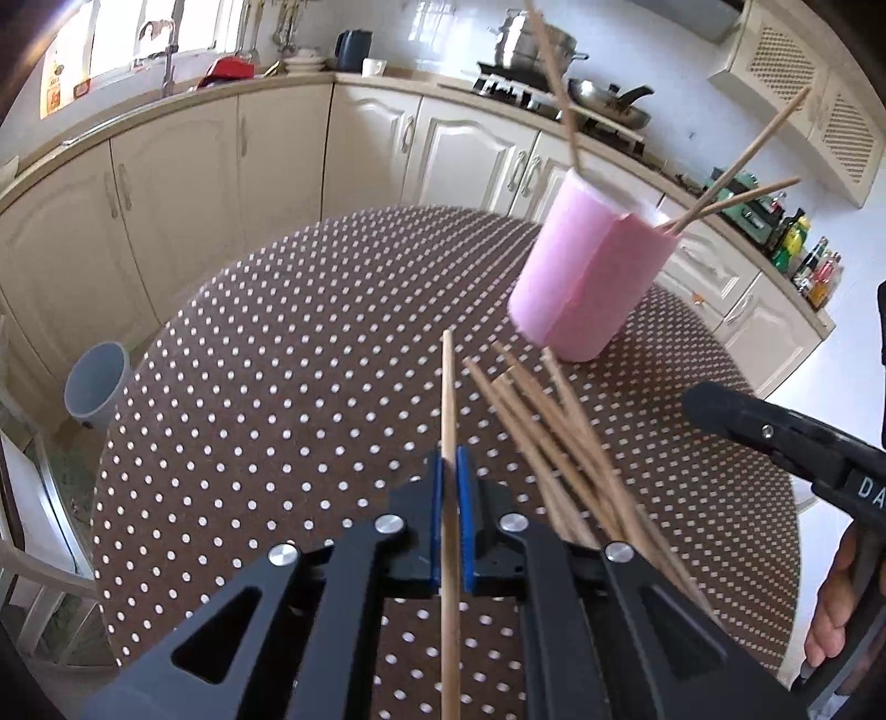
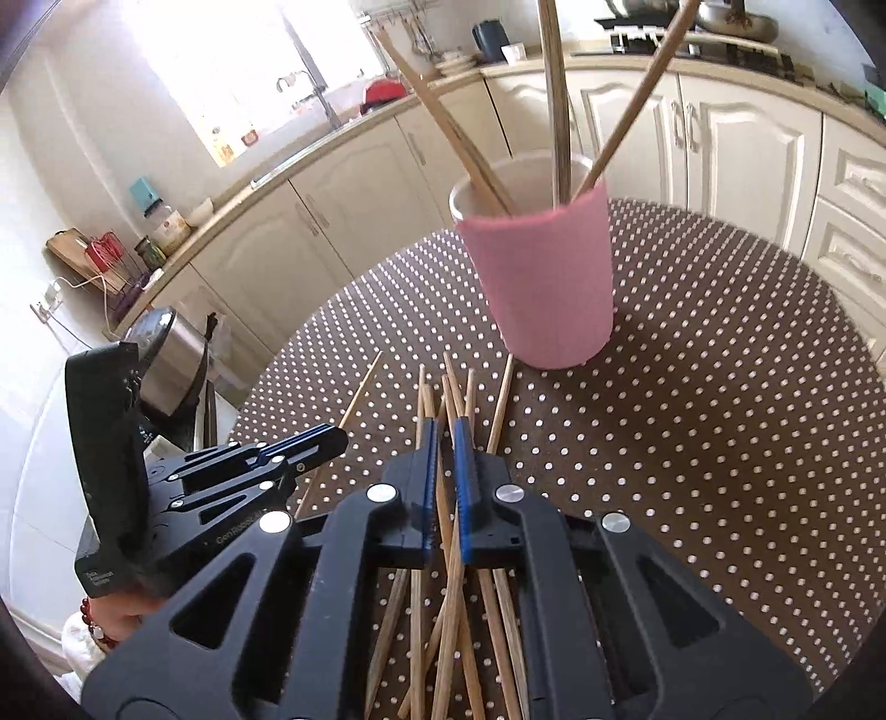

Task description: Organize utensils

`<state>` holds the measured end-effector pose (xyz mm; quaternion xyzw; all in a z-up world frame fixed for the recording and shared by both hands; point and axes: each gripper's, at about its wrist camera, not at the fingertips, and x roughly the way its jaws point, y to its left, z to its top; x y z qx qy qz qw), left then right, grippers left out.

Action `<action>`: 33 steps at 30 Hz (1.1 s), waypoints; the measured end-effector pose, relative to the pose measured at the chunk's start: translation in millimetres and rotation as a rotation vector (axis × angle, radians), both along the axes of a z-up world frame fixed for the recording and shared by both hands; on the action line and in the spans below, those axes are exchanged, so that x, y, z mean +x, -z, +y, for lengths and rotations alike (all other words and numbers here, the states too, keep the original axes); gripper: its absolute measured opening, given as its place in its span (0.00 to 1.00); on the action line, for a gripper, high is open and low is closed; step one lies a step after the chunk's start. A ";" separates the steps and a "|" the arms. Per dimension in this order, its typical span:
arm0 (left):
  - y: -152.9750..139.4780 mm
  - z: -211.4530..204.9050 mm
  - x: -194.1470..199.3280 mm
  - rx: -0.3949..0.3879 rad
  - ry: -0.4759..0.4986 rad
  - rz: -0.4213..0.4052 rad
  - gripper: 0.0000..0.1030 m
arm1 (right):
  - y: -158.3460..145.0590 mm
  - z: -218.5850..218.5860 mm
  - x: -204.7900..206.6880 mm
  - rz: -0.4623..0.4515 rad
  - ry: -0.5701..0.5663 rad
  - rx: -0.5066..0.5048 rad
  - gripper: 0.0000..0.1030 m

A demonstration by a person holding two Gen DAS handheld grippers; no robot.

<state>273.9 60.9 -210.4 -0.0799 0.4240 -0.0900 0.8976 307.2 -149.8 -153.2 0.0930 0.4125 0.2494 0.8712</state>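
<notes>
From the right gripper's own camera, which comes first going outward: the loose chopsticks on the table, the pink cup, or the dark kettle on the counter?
1. Loose chopsticks: nearest, lying on the dotted table right under the right gripper, one pinched between its pads.
2. Pink cup: farther ahead, standing mid-table, already holding several chopsticks.
3. Dark kettle: farthest, on the back counter.

White letters "DA" stand on the body of the right claw [image 1: 700, 401], cut off at the picture's edge. Faint print on the left claw [image 2: 326, 435] is too blurred to read.

Left claw [image 1: 453, 471] pinched closed, angled downward, right claw [image 2: 446, 443] likewise closed
</notes>
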 end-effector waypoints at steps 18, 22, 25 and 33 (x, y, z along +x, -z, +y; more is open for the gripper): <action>-36.3 9.4 -3.3 -0.012 0.011 -0.051 0.06 | 8.3 4.2 7.2 0.078 0.044 -0.006 0.07; -27.7 12.0 6.7 -0.015 0.008 -0.031 0.06 | 22.9 9.0 19.5 0.127 0.060 -0.009 0.07; -22.1 11.6 12.7 -0.018 0.014 -0.018 0.06 | 28.4 13.5 26.5 0.139 0.066 -0.027 0.07; -13.9 6.2 21.4 -0.027 0.024 -0.001 0.06 | 35.8 34.6 44.6 0.158 0.048 -0.040 0.51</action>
